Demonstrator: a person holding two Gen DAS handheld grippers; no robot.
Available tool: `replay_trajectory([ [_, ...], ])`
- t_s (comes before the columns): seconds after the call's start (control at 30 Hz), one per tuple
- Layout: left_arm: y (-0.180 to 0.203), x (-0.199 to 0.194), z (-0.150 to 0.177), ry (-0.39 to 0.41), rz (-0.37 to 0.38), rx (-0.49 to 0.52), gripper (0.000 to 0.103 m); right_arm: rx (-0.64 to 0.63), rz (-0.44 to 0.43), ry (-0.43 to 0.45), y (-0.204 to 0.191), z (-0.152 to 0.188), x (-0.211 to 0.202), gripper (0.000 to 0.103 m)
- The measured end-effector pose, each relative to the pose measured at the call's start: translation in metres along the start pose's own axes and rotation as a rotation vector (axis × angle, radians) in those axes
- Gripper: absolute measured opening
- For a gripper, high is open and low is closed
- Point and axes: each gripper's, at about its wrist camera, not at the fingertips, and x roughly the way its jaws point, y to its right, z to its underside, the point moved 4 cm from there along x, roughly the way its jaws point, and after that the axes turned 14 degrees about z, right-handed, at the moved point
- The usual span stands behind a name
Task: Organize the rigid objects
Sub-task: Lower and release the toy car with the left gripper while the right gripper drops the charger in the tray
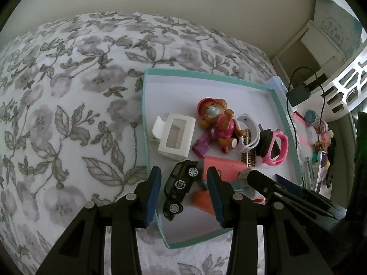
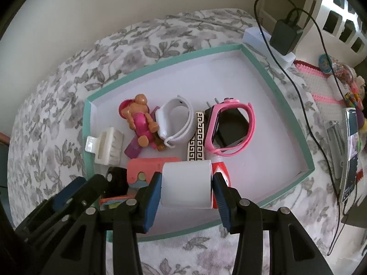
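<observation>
Left wrist view: the left gripper (image 1: 183, 190) points down over the near corner of a teal-rimmed tray (image 1: 145, 119) that lies on a floral bedspread (image 1: 68, 91). A black toy car (image 1: 180, 188) sits between its blue pads, but a gap shows on each side, so whether the pads press on it cannot be told, though the jaws stand about as narrow as they go. Just ahead of the gripper lies a white hair clip (image 1: 175, 137); ahead and to its right are a dog figure (image 1: 218, 123), a white band (image 1: 247, 133) and a pink band (image 1: 275, 149). A coral block (image 1: 222, 168) lies close on the right.

Right wrist view: the right gripper (image 2: 186, 188) is clamped on a white cylinder (image 2: 186, 184), pads pressing both ends, over the tray's near part. Beyond it are the pink band (image 2: 229, 128), a gold patterned strip (image 2: 197, 142) and the dog figure (image 2: 140, 123). The left gripper (image 2: 75, 194) shows at lower left.
</observation>
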Motion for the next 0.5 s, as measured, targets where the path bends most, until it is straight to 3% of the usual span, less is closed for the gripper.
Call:
replay_trajectory([
  [0.5,-0.012,-0.013,-0.008,0.045,-0.097,-0.015,0.043,-0.022,0.003,0.015,-0.004,-0.001,-0.003,0.048],
])
